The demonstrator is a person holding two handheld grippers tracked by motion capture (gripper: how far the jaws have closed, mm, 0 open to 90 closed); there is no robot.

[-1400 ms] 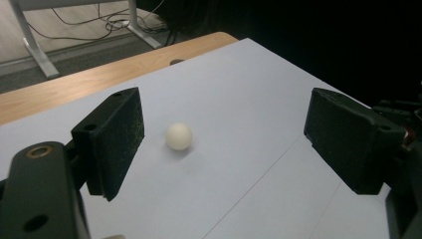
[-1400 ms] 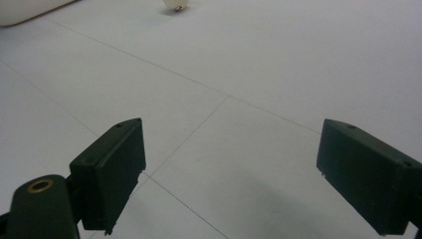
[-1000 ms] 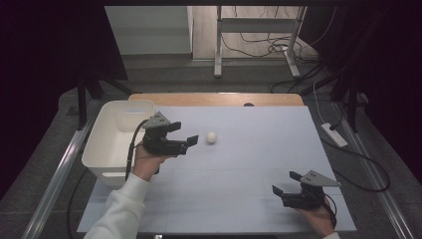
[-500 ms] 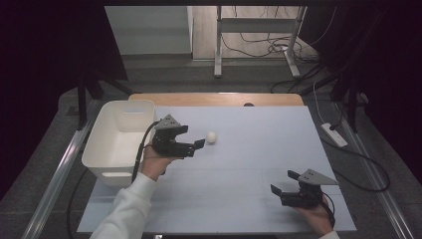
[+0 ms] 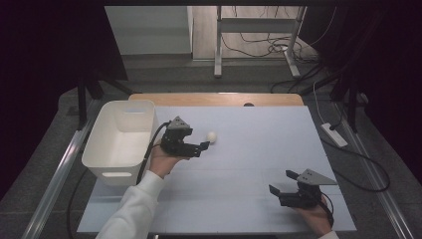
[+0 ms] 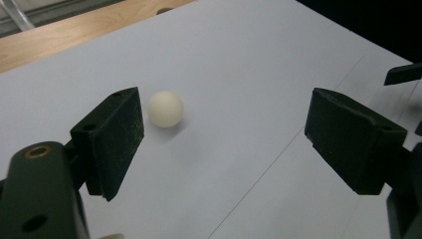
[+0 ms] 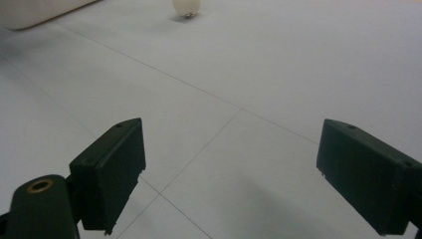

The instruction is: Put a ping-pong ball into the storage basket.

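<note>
A small white ball (image 5: 212,136) lies on the pale table sheet (image 5: 249,149), left of the middle. My left gripper (image 5: 203,144) is open just short of it, pointing right, nothing between its jaws. In the left gripper view the ball (image 6: 165,108) sits just beyond the left jaw, apart from both pads. My right gripper (image 5: 281,183) rests open near the table's front right, pointing left. Its own view has the ball (image 7: 186,6) far off at the top edge.
A white plastic bin (image 5: 119,142) stands at the left of the table, right behind my left hand. A strip of wooden tabletop (image 5: 219,99) runs along the far edge. A metal table frame and cables (image 5: 259,40) stand on the floor beyond.
My left gripper has moved right and lower toward the ball, away from the bin. Its jaws stayed open. The right gripper and the ball have not moved.
</note>
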